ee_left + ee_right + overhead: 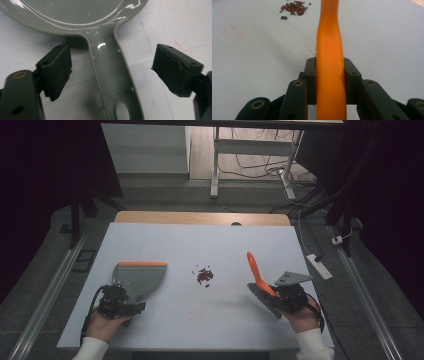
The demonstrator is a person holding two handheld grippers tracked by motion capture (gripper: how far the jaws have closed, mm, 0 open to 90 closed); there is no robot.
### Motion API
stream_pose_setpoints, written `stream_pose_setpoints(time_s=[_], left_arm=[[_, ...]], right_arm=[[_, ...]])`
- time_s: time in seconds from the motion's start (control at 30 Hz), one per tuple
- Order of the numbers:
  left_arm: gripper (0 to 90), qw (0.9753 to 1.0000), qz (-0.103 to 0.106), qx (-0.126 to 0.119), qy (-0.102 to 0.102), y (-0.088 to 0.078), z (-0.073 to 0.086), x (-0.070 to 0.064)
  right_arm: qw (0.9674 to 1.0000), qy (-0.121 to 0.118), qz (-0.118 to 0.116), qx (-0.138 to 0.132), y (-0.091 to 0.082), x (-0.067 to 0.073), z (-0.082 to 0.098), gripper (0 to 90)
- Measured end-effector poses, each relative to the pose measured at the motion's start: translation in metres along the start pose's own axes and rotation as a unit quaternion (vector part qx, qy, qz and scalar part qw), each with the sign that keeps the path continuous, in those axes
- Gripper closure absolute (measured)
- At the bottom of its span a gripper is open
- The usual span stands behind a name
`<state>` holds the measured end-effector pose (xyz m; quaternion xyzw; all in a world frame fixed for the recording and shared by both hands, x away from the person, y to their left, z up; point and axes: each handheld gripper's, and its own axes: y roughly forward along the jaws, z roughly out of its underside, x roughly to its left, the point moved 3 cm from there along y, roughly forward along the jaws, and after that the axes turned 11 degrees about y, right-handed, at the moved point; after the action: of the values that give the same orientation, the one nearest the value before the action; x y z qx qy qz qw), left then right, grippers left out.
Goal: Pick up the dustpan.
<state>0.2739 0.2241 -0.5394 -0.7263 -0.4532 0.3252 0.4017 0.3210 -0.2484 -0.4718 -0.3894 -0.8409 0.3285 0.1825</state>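
Note:
A grey dustpan [142, 276] with an orange front lip lies on the white table at the left. My left gripper [121, 296] is open at its near end; in the left gripper view the jaws stand wide on either side of the dustpan's grey handle [110, 62], apart from it. My right gripper [280, 295] is shut on the orange handle [329, 50] of a brush [256, 270], whose grey bristles [265, 304] hang beside the hand. A small heap of dark red beans [204, 275] lies between the two tools, and the same beans [293, 8] lie ahead of the brush handle.
The white tabletop [200, 325] ends close in front of both hands, with a wooden strip [200, 217] along its far edge. Beyond it stand white desk legs [215, 165] with cables. A power strip [318, 266] lies on the floor at the right.

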Motion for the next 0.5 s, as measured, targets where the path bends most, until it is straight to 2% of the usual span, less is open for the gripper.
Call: stream_pose_setpoints(time_s=[0.07,0.1,0.3,0.5], left_arm=[[23.4,1.0000,-0.004,0.001,-0.007,0.0036,0.0003,0.0018],[24.1,0.9999,0.001,-0.001,-0.012,0.0059,0.0003,0.0028],[31.2,0.9998,0.005,-0.006,-0.020,0.0090,-0.0009,0.0054],[45.1,0.9994,0.007,-0.011,-0.031,0.0099,0.0001,0.0079]], right_arm=[[1.0000,-0.002,0.000,0.001,0.0004,0.0004,0.0003,70.1],[1.0000,-0.002,0.000,0.002,0.0008,0.0009,0.0004,70.1],[1.0000,-0.007,-0.001,0.007,0.0031,0.0027,0.0008,70.0],[1.0000,-0.005,0.003,0.007,0.0025,0.0021,0.0015,70.0]])
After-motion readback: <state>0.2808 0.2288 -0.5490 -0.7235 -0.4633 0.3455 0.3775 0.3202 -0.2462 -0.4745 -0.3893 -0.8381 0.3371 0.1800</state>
